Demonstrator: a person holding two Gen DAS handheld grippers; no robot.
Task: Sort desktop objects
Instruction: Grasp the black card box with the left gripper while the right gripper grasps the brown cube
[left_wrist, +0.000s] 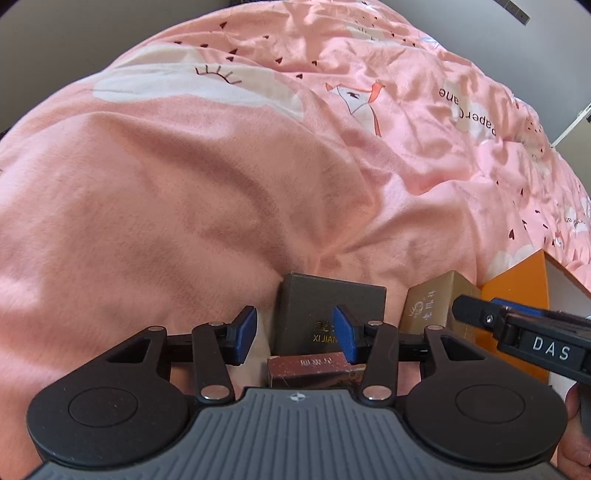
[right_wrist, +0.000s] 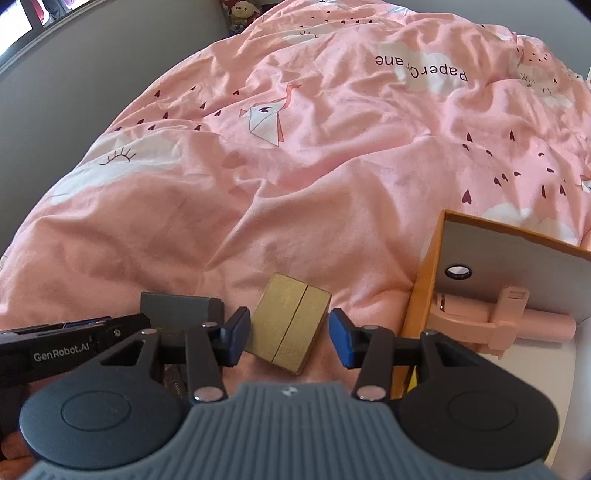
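Pink quilt (right_wrist: 295, 177): covers the whole bed and carries everything. Orange box (right_wrist: 428, 280), open, just right of the right gripper's (right_wrist: 290, 338) fingers: holds a pink gadget (right_wrist: 491, 321), seemingly the only thing sorted so far. Grey box (left_wrist: 328, 314), lettered XIJIAN, ahead of the left gripper (left_wrist: 293, 338), its right finger across the box's face: still loose. Gold box (right_wrist: 290, 326), between the right gripper's fingers: loose, not clamped. Small brown box (left_wrist: 310, 363), nearest the left fingers, below them: loose. Both grippers stand wide, holding nothing. Three boxes appear left to sort.
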